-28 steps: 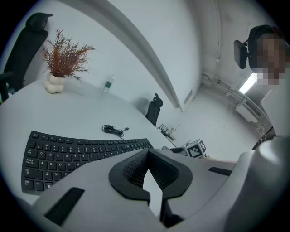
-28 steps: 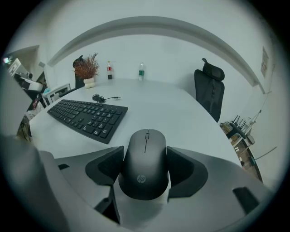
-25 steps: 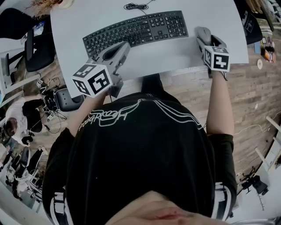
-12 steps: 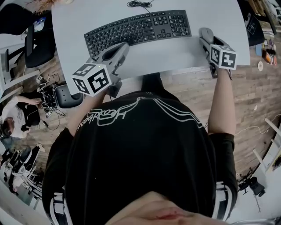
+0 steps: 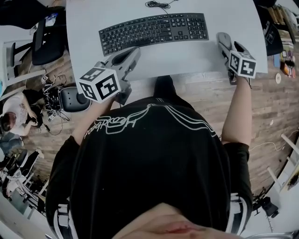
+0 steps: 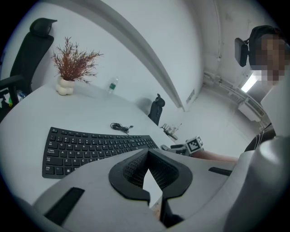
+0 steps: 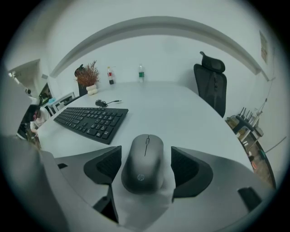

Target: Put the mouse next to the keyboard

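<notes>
A grey mouse (image 5: 224, 41) lies on the white table (image 5: 187, 58), just right of the black keyboard (image 5: 154, 29). My right gripper (image 5: 227, 45) reaches over it from the near side. In the right gripper view the mouse (image 7: 145, 167) sits between the two dark pads (image 7: 105, 166) with a thin gap on each side; the jaws of the right gripper (image 7: 145, 154) are opening. The keyboard (image 7: 93, 118) lies ahead to the left. My left gripper (image 5: 134, 51) hovers at the keyboard's near edge. Its jaws (image 6: 147, 154) are shut and hold nothing, and the keyboard (image 6: 90, 146) lies beyond them.
A coiled black cable (image 5: 156, 4) lies behind the keyboard. A potted dry plant (image 6: 68, 68) and a small bottle (image 6: 113, 84) stand at the table's far side. An office chair (image 7: 213, 84) stands off the right edge. The table's front edge runs just below both grippers.
The head view has shifted slightly, so the table sits further right in the picture. Mouse, keyboard and both grippers keep their places relative to one another.
</notes>
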### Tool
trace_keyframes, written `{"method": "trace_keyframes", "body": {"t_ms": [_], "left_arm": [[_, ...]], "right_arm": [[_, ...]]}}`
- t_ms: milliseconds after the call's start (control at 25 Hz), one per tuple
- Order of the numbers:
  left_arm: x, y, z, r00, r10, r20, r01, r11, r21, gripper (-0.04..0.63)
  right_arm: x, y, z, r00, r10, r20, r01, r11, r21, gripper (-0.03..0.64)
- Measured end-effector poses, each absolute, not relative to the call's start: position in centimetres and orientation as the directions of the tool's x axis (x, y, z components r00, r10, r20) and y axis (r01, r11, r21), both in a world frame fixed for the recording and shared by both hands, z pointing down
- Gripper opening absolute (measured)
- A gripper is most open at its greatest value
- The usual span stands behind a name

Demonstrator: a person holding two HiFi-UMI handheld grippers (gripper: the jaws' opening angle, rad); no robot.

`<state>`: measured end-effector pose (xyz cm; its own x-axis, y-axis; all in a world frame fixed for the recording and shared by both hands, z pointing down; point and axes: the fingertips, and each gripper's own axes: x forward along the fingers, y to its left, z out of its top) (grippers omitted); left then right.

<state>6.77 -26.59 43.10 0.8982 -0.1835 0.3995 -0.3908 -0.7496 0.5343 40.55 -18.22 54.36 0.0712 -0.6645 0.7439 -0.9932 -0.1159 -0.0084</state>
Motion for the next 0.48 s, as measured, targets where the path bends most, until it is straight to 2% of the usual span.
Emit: {"method": "trace_keyframes", "body": {"t_ms": [160,360,480], "left_arm": [[5.1,-24.9,42.3,0.900,-0.198,0.390,-0.390,-0.764,0.514,0.006],[3.1,-21.4,40.4,0.917,-0.182,0.355,-0.354,-0.781,0.515,0.006],[2.6,-19.2,38.5,0.937,-0.162,0.311,-0.307,-0.807,0.505,0.006]], "right_arm": [[38.2,-17.8,50.2,0.103,-0.745,0.659,-0.994,-0.097,0.045,0.291],[29.4,-15.9,43.4,0.011,-0.850,0.527,-0.996,0.040,0.084,0.289],[23.6,-14.1,39.0,-0.084,-0.897,0.433,-0.994,0.106,0.026,0.265]]}}
